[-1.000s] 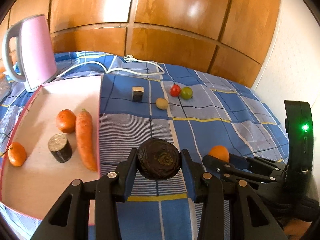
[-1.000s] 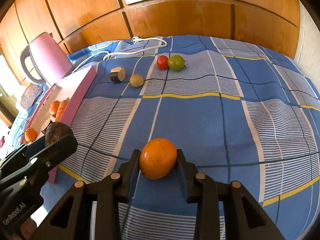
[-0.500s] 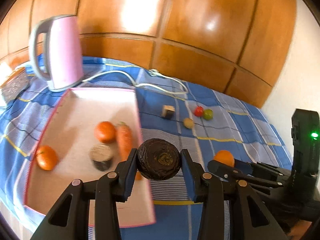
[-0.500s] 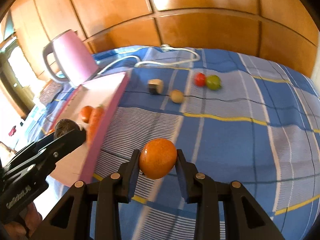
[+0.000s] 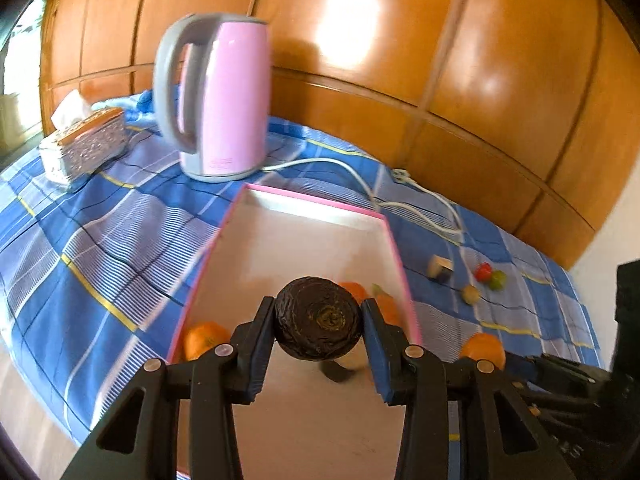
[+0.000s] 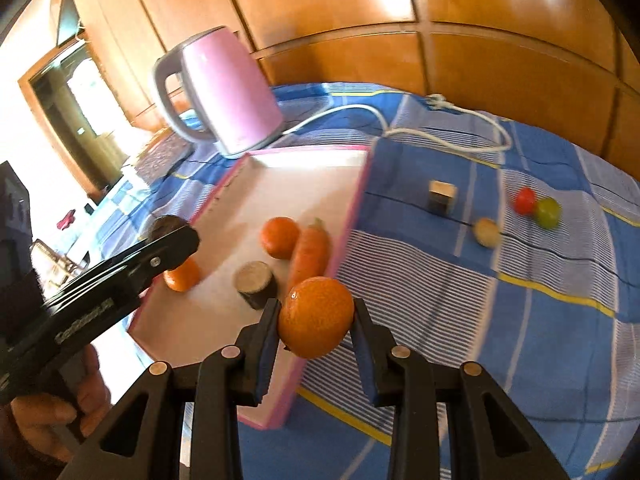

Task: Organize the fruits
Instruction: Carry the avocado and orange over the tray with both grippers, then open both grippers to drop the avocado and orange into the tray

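Note:
My left gripper (image 5: 319, 322) is shut on a dark wrinkled round fruit (image 5: 318, 318) and hangs over the pink-rimmed tray (image 5: 308, 199). My right gripper (image 6: 316, 322) is shut on an orange (image 6: 316, 316) above the tray's right rim (image 6: 352, 216). In the tray lie an orange (image 6: 279, 237), a carrot (image 6: 308, 256), a second orange (image 6: 182, 276) and a dark cylinder piece (image 6: 256, 282). In the right wrist view the left gripper (image 6: 170, 240) shows at the left with the dark fruit (image 6: 164, 226) in it.
A pink kettle (image 5: 224, 96) with a white cord (image 5: 360, 168) stands behind the tray, a tissue box (image 5: 82, 144) to its left. On the blue checked cloth lie a wooden block (image 6: 442, 196), a small yellow fruit (image 6: 487, 232), a red tomato (image 6: 525, 200) and a green one (image 6: 548, 212).
Both grippers have swung left and risen a little, carrying their fruits from over the cloth to over the tray. The kettle and tissue box came into view.

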